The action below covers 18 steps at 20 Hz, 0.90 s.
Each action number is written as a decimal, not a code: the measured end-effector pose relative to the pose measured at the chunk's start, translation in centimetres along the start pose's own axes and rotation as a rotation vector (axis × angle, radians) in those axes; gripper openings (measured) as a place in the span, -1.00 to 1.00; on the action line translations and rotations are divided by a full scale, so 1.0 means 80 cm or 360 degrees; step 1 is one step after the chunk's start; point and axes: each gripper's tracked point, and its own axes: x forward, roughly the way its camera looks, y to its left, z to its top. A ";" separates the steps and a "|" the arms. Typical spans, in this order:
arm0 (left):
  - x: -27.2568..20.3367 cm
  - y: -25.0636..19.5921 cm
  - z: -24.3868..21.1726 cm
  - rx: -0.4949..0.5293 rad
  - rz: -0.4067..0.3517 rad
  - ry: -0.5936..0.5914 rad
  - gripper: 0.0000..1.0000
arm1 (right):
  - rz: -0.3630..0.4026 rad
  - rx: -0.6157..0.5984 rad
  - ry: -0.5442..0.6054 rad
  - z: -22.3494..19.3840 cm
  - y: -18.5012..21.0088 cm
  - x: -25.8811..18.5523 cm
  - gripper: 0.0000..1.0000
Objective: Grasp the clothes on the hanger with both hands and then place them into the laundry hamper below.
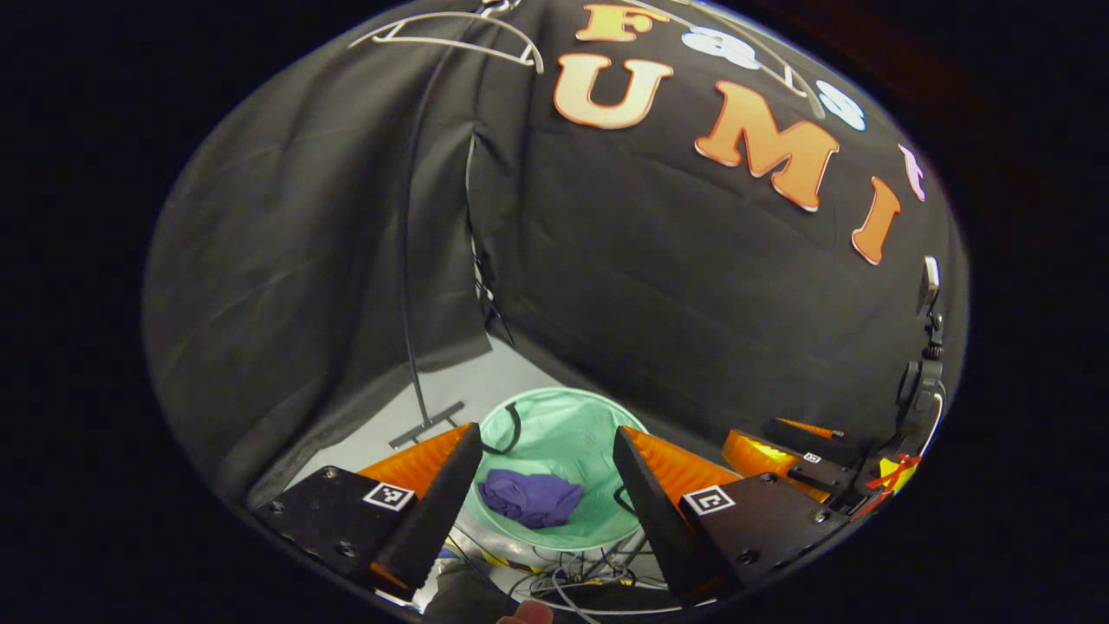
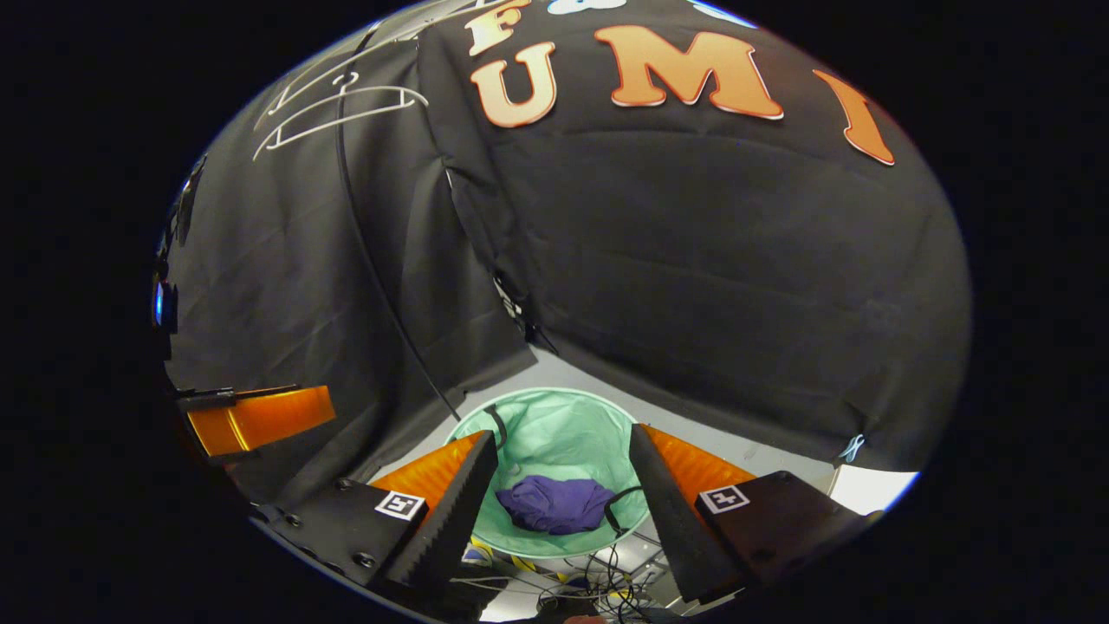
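Booth wall (image 1: pixel 346 260): black cloth, matte, hanging in soft vertical folds, meeting at a corner seam; its lower hem stops short of the floor. Floor (image 1: pixel 511 373): pale grey, smooth, partly hidden behind the hamper and the fingers. Laundry hamper (image 1: pixel 554 416) (image 2: pixel 554 425): round, thin mint-green fabric with a paler rim and dark loop handles, open mouth up; its near edge is cut off by the fingers in both views. Left hand-held gripper (image 1: pixel 546 494): two wedge-shaped fingers, black foam-like inner faces, glossy orange flanks, black bolted plates with small square markers; jaws spread wide, nothing between them, framing the hamper below. Right hand-held gripper (image 2: pixel 563 503): same build, likewise spread wide and empty; it also shows at the right edge of the left gripper view (image 1: pixel 780 455), partly cut off. An orange-and-black body at the left edge of the right gripper view (image 2: pixel 260 416) is hard to identify. Clothes (image 1: pixel 530 497) (image 2: pixel 556 504): a crumpled purple garment, soft, lying at the bottom of the hamper. Hangers (image 2: pixel 346 108) (image 1: pixel 450 39): thin white wire outlines high on the wall, bare. Stand pole (image 1: pixel 407 260): slim, dark, with a flat foot. Cables (image 2: pixel 598 572): dark tangle beside the hamper, indistinct.
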 end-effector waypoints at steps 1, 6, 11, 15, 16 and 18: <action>-0.010 0.004 0.004 -0.0008 0.0027 -0.0062 0.95 | 0.0008 -0.0004 -0.0055 0.013 -0.001 -0.012 0.99; -0.062 0.006 0.027 -0.0041 0.0038 -0.0419 0.94 | 0.0010 0.0043 -0.0310 0.078 -0.004 -0.097 0.99; -0.073 0.006 0.053 0.0025 -0.0050 -0.0802 0.91 | -0.0054 0.0143 -0.0638 0.164 0.029 -0.218 0.96; -0.108 0.005 0.066 0.0042 -0.0110 -0.0996 0.84 | -0.0119 0.0089 -0.0923 0.207 0.066 -0.337 0.94; -0.118 0.004 0.069 0.0041 -0.0132 -0.1013 0.83 | -0.0144 0.0048 -0.0973 0.209 0.076 -0.363 0.89; -0.130 0.005 0.072 0.0046 -0.0161 -0.1030 0.83 | -0.0165 0.0004 -0.1038 0.199 0.099 -0.400 0.77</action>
